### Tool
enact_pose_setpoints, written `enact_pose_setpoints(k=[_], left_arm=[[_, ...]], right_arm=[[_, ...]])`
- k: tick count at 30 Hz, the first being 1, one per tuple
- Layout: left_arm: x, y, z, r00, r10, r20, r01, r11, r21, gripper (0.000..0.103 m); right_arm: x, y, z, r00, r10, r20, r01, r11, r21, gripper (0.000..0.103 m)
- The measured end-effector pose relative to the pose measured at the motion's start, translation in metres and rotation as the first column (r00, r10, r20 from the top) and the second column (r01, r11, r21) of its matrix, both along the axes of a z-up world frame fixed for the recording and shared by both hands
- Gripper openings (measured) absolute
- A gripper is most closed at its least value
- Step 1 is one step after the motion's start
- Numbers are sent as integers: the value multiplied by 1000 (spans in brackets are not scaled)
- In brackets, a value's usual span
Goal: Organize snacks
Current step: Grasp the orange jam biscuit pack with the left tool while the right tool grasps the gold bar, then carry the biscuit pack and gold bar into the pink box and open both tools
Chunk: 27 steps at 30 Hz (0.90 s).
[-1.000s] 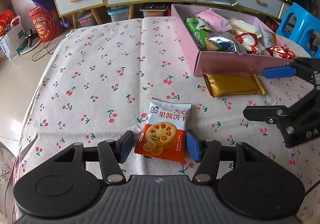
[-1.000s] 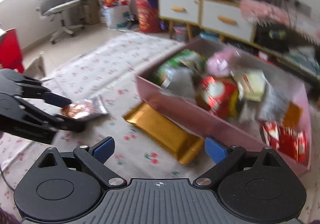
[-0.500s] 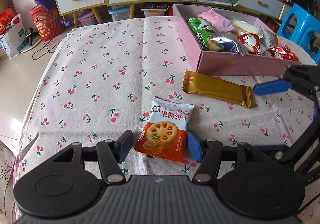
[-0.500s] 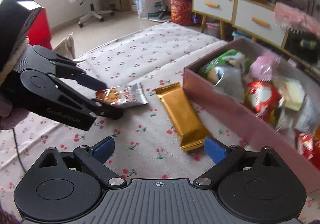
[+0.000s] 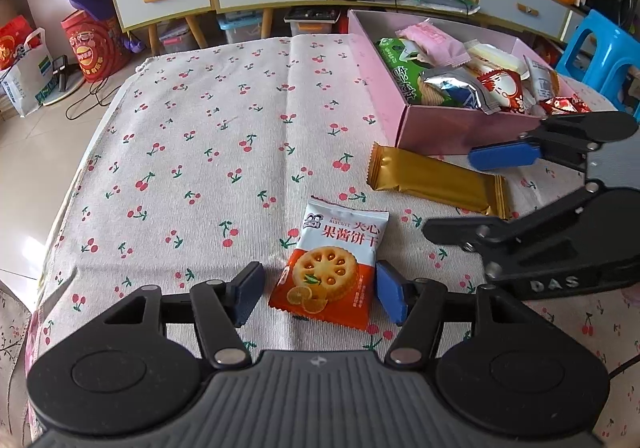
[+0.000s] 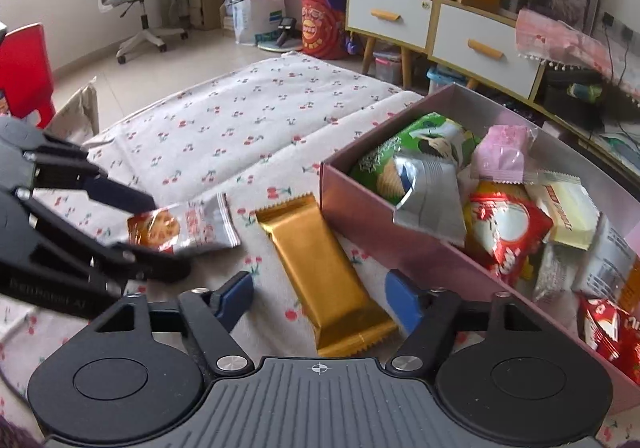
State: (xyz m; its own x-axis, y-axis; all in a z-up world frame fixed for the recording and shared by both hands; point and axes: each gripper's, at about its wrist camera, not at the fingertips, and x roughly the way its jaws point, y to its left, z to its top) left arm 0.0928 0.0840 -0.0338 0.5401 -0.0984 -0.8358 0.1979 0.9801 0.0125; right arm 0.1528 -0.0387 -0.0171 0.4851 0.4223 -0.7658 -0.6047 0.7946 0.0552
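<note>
Gold bar [image 6: 328, 272] sits between your right gripper's [image 6: 320, 298] just-closing, still-apart jaws, while only the left view shows your left gripper [image 5: 318, 294] open around the biscuit packet [image 5: 334, 268].

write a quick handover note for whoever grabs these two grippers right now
Left gripper: jaws open around the biscuit packet, which lies flat on the tablecloth; not gripped yet.
Right gripper: jaws have just been closing around the gold bar, pads not yet pressing on it. The bar lies on the cloth beside the pink box.
Done: the box already holds many snacks.
Left: grip and move the gold bar and the biscuit packet, presumably into the box.
</note>
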Motion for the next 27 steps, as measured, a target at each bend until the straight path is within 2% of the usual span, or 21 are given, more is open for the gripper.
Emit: enact_pose_setpoints(k=[3,5,7,11,23,27], left_arm=[[0,0,0,1000,1,2,-1,1000,1,59],[0,0,0,1000,0,3,0,1000,2,59],[0,0,0,1000,0,4,0,1000,1,58],[-1,-2,2,1000,-9,-1,9,1000,-6,46],[-1,-8,7,999,41,-36,-41,999,-13,43],[-1,-12,11,997,54,-53,-57,997,-52,41]], right_arm=[[2,3,1,1000,-18,-8,18,1000,11,53],[0,3,2,1000,-29,-11,29,1000,9,39],[-3,3,4,999,-39,-23,39,999,5,34],[-12,-1,10,997,-49,-62,48,999,-16,30],[-35,-39,32,968,-172,-183,171,985,-20,29],[-39,-54,43,958,-212,-196,216,976,4,29]])
